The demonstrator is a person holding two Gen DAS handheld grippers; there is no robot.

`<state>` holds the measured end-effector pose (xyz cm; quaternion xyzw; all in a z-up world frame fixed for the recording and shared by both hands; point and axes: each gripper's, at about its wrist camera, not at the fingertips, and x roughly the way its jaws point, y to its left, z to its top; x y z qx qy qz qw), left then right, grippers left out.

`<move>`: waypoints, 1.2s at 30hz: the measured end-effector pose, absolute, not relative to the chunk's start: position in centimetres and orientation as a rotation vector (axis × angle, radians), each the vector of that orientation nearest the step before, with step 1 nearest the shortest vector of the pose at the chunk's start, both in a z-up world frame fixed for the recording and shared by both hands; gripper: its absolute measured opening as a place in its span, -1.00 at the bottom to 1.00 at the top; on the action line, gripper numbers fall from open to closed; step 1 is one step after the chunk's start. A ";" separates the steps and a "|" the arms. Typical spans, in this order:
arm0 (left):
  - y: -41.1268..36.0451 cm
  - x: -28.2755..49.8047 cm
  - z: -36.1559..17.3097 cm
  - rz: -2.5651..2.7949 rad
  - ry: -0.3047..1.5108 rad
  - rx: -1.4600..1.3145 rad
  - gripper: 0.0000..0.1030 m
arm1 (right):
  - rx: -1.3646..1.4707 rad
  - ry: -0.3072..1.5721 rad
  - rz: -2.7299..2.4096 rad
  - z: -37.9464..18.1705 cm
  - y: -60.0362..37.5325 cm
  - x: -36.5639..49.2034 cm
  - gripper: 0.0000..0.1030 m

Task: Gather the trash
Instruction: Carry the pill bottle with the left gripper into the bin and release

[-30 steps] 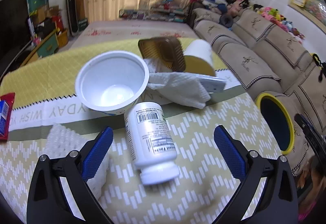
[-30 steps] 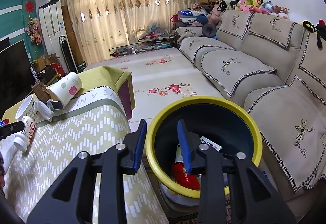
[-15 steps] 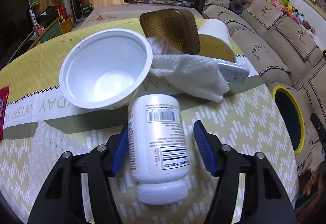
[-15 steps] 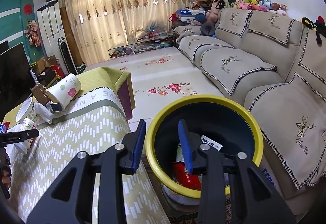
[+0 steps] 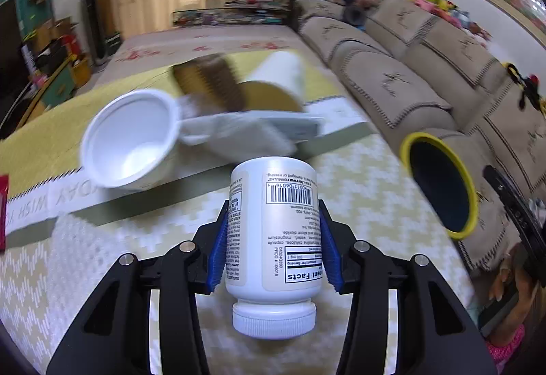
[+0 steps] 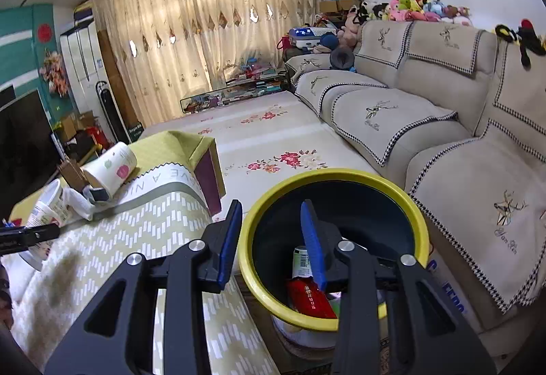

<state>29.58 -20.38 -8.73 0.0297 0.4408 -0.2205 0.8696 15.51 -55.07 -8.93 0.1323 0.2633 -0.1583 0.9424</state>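
Note:
My left gripper is shut on a white pill bottle, cap toward the camera, held just above the tablecloth. Behind it lie a white plastic cup, a crumpled paper towel, a brown tray and a paper cup. The yellow-rimmed trash bin stands off the table's right edge. My right gripper straddles the bin's rim, jaws a narrow gap apart, holding nothing. The bin holds a red wrapper and other trash.
A beige sofa runs along the right. The table has a yellow patterned cloth. A red packet lies at the table's left edge. A white textured sheet lies under my left gripper.
My left gripper closed on the pill bottle and lifted it off the table toward the right. My right gripper stayed at the bin's rim.

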 end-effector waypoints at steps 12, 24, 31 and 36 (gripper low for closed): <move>-35.6 27.2 -5.8 -0.739 0.904 0.114 -0.10 | 0.307 0.475 -0.420 -7.3 -60.2 9.6 -0.26; -52.1 28.2 -10.4 -0.865 1.014 0.158 -0.09 | 0.376 0.453 -0.541 -7.7 -65.8 4.6 -0.25; -50.9 28.2 -9.8 -0.867 0.948 0.117 0.46 | 0.374 0.464 -0.517 -7.8 -65.4 5.6 -0.24; -43.2 26.6 -6.3 -0.823 0.820 0.070 0.69 | 0.366 0.476 -0.472 -8.1 -64.0 7.3 -0.19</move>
